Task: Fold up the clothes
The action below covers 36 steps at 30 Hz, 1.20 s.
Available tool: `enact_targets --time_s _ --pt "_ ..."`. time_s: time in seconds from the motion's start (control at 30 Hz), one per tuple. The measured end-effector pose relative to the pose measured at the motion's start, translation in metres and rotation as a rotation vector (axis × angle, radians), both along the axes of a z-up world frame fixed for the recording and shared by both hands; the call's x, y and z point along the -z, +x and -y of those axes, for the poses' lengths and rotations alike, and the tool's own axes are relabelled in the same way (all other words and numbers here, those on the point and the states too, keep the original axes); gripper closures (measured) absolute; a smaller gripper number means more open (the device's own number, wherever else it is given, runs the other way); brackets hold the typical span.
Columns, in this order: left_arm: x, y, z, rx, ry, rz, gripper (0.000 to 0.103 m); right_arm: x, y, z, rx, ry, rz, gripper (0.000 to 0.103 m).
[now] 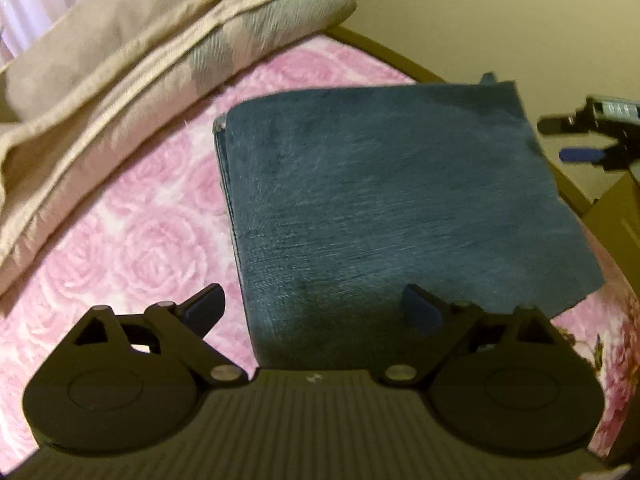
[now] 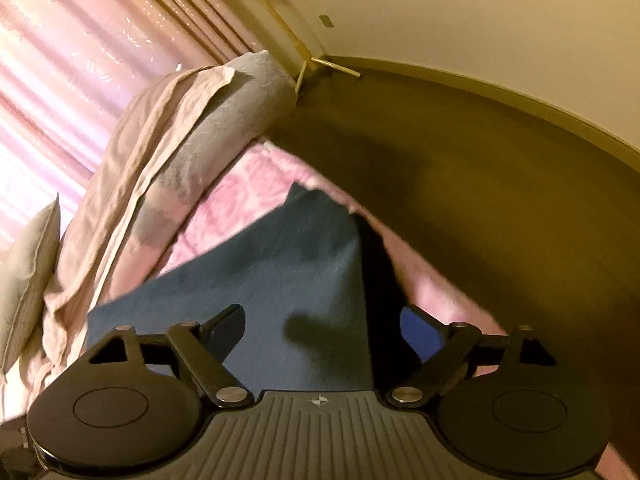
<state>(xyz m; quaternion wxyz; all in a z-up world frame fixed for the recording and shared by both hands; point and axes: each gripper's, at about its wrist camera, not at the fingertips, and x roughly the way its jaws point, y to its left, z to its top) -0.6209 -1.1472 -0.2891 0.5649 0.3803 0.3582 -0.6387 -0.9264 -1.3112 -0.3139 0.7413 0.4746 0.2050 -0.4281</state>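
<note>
A dark teal garment (image 1: 384, 200) lies folded into a flat rectangle on the pink rose-patterned bed cover (image 1: 140, 240). My left gripper (image 1: 316, 308) is open and empty, just above the garment's near edge. My right gripper (image 1: 568, 140) shows at the right edge of the left wrist view, open, past the garment's far right corner. In the right wrist view the right gripper (image 2: 324, 330) is open and empty above the teal garment (image 2: 280, 272), whose right edge hangs near the side of the bed.
A folded beige quilt (image 1: 132, 72) lies along the left of the bed, also in the right wrist view (image 2: 160, 152). A pillow (image 2: 28, 280) sits at far left. Pink curtains (image 2: 80, 40) hang behind. Brown floor (image 2: 480, 180) lies right of the bed, and a wooden bed frame (image 1: 400, 56) borders it.
</note>
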Motion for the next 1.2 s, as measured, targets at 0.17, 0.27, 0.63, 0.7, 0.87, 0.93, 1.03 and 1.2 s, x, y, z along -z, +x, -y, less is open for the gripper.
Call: enact_targets --time_s 0.17,0.27,0.63,0.7,0.87,0.93,1.03,1.2 --pt "0.013 0.009 -0.002 -0.03 -0.006 -0.045 0.0 0.027 0.002 0.03 -0.026 0.052 0.057 0.057" --pt "0.014 0.009 -0.003 -0.038 -0.016 -0.05 0.0 0.018 0.01 0.034 -0.056 0.041 0.026 0.077" --pt "0.005 -0.002 0.008 -0.025 -0.023 -0.031 0.008 0.006 0.029 0.062 -0.074 0.037 -0.088 0.051" --pt "-0.007 0.003 0.009 -0.026 -0.046 -0.013 0.015 -0.002 0.025 0.052 -0.05 0.025 -0.105 0.033" --pt "-0.024 0.029 0.036 -0.067 -0.093 -0.044 0.032 -0.003 0.015 0.015 -0.057 0.06 -0.109 0.029" --pt "-0.023 0.036 0.052 -0.068 -0.094 -0.063 0.042 -0.001 0.011 -0.001 -0.064 0.079 -0.108 0.029" --pt "-0.013 0.039 0.075 -0.041 -0.067 -0.071 0.072 0.002 0.004 -0.024 -0.076 0.109 -0.105 0.029" --pt "0.007 0.036 0.082 0.015 -0.058 -0.031 0.07 0.014 -0.003 -0.053 -0.074 0.153 -0.05 0.03"
